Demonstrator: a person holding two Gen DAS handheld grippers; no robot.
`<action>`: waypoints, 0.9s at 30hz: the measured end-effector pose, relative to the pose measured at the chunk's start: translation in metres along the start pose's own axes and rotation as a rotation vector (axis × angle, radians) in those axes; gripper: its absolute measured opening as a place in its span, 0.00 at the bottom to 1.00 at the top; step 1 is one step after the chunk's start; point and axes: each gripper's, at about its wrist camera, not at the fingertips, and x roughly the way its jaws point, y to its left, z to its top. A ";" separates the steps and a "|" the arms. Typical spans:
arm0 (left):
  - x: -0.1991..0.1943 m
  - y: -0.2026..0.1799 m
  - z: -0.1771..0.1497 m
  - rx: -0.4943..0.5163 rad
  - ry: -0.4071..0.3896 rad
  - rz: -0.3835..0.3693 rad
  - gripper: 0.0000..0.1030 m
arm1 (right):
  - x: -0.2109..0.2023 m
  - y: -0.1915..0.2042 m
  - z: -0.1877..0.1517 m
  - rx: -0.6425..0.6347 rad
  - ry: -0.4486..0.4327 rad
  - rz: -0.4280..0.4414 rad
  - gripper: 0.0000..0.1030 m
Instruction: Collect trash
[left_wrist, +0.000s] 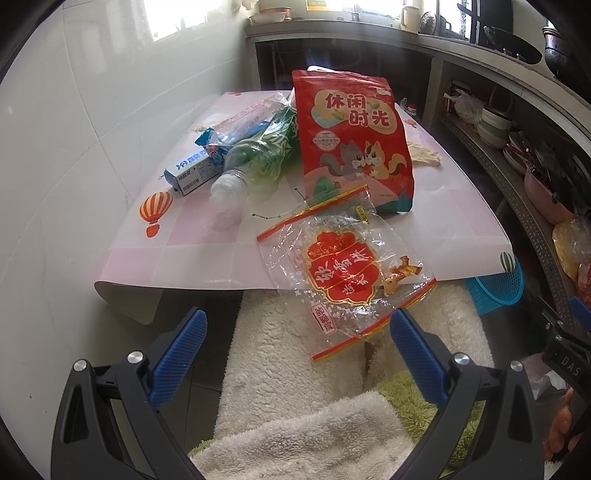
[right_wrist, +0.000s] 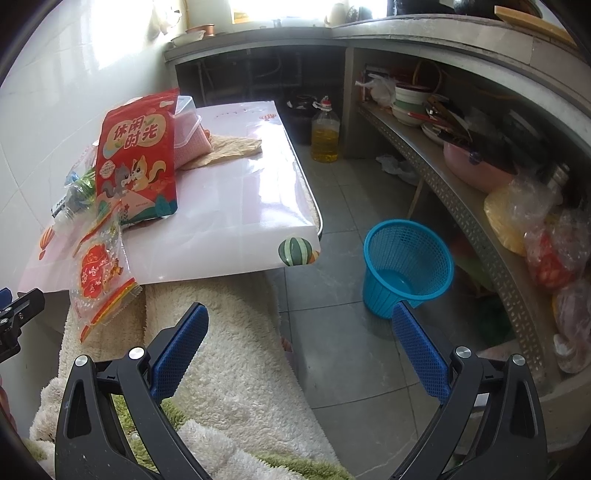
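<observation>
Table (left_wrist: 207, 236): low, covered with a pink printed sheet; holds all the trash, bunched toward its wall side.

Red pouch (left_wrist: 351, 144): standing upright near the middle of the table, propped partly by the heap behind it. Tallest item, likely easy to pinch at its top edge.

Clear bag (left_wrist: 347, 273): flat, printed with a red emblem; lies half on the table, its lower half hanging over the near edge. The overhang puts a free edge right in front of the left gripper.

Bottle (left_wrist: 255, 162): green, on its side, cap end pointing toward the near edge; leans against the pouch's left flank.

Box (left_wrist: 192, 171): small, blue and white, lying left of the bottle, touching it. Crumpled wrappers (left_wrist: 240, 122) rest on top of both.

Bin (right_wrist: 406, 266): blue mesh basket on the floor to the right of the table, empty; the evident destination, within the right hand's reach.

Left gripper (left_wrist: 295, 354): jaws spread wide, holding nothing, just below the clear bag's hanging edge. Judged poised for a first pick.

Right gripper (right_wrist: 299, 350): jaws likewise wide apart and empty, aimed at the floor between table and bin.

Collection not yet begun.
</observation>
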 end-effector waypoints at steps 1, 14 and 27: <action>0.000 0.000 0.000 0.000 0.000 0.000 0.95 | 0.000 0.000 0.000 0.000 0.000 0.000 0.93; 0.000 0.000 0.001 0.001 0.002 0.003 0.95 | 0.000 0.000 0.000 0.004 0.003 0.003 0.93; 0.001 -0.001 0.002 0.003 0.007 0.004 0.95 | 0.003 -0.001 -0.002 0.008 0.006 0.004 0.93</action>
